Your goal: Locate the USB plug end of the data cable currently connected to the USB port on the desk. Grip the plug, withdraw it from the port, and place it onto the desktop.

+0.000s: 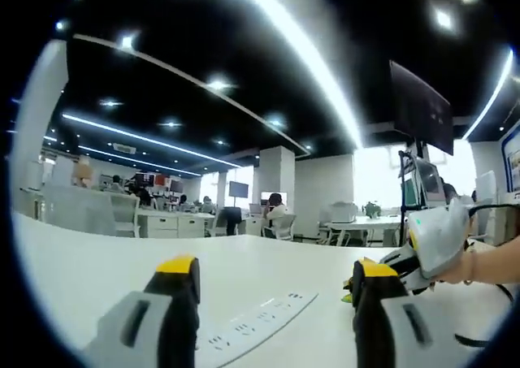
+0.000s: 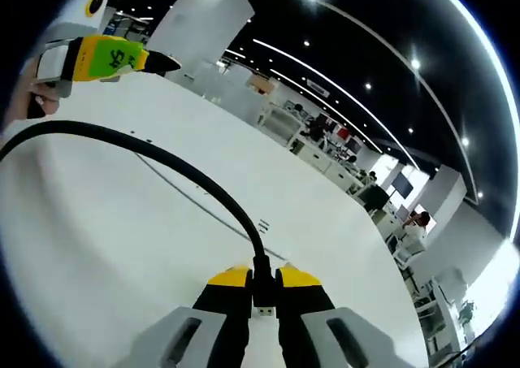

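Between the right gripper (image 2: 262, 280) jaws sits the USB plug (image 2: 262, 291), clamped.

One black data cable (image 2: 162, 158) ends in one USB plug (image 2: 262, 296) between the right gripper's (image 2: 262, 280) two yellow-tipped jaws. One power strip (image 1: 252, 323) lies between the left gripper's (image 1: 276, 274) two jaws on one white desk (image 1: 97, 262). That makes two grippers.

This is a large open-plan office. Rows of white desks (image 1: 166, 222) with office chairs (image 1: 283, 226) and seated people (image 1: 275, 208) stretch back under a dark ceiling with long strip lights (image 1: 296, 47). Monitors (image 1: 238, 189) hang from white pillars (image 1: 276, 173) and stand on desks.
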`<act>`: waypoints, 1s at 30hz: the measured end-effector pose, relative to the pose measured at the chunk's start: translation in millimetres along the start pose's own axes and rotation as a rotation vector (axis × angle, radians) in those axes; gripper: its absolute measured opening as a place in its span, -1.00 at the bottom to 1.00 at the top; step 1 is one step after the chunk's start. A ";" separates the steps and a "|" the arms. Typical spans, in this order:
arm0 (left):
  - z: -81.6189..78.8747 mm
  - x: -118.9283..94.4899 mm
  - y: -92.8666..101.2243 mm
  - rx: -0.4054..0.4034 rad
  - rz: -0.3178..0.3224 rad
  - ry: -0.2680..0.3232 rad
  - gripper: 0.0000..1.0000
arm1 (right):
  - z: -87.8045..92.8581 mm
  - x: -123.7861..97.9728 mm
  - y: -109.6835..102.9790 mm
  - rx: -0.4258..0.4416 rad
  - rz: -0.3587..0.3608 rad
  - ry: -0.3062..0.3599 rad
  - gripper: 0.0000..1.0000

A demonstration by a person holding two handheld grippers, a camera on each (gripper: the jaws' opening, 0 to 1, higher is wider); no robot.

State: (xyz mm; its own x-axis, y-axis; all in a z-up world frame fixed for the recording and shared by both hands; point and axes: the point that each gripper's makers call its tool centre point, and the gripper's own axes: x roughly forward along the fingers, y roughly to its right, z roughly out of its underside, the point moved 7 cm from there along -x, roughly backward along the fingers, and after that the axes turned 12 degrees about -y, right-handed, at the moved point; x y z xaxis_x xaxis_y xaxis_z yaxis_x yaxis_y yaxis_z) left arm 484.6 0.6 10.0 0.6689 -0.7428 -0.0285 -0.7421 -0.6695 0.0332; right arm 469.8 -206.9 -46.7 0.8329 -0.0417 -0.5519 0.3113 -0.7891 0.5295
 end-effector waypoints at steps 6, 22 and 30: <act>2.4 2.2 3.5 0.023 0.013 -0.023 0.54 | -0.7 0.7 -3.1 0.057 -0.037 0.027 -0.72; 10.9 6.2 15.0 0.037 0.064 -0.073 0.54 | 1.2 1.4 -7.1 0.210 -0.162 0.145 -0.64; 15.8 7.3 20.2 0.056 0.088 -0.100 0.54 | 4.1 3.5 -10.2 0.310 -0.231 0.158 -0.49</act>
State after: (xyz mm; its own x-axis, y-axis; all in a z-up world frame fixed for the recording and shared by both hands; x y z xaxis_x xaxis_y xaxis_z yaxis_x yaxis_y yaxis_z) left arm 473.8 -18.4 -5.4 0.5956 -0.7930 -0.1279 -0.8007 -0.5988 -0.0159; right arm 467.7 -201.5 -56.6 0.8247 0.2333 -0.5151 0.3658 -0.9148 0.1713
